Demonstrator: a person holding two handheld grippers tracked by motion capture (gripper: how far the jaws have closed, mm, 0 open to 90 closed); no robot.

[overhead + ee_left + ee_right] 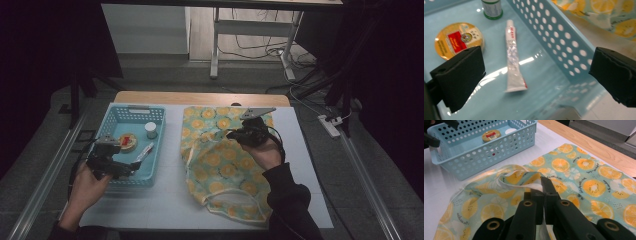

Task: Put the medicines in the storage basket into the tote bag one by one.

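Observation:
A light blue perforated basket (112, 111) stands on the left of the table. It holds a round yellow tin with a red label (128, 141), a small white-capped bottle (151, 130) and a white tube (144, 151). My left gripper (132, 165) hovers over the basket's near end, open. In the left gripper view its jaws stand wide apart (537, 62) with the tube (512, 57) lying on the basket floor beyond them. A cloth bag printed with orange slices (220, 170) lies to the right. My right gripper (543, 187) is shut on the bag's lifted, white-lined rim.
The basket's holed side wall (559, 42) runs between the tube and the bag (609, 17). A white mat (160, 200) covers the table, with a wooden strip (200, 97) along the far edge. The bag's opening faces the basket (486, 155).

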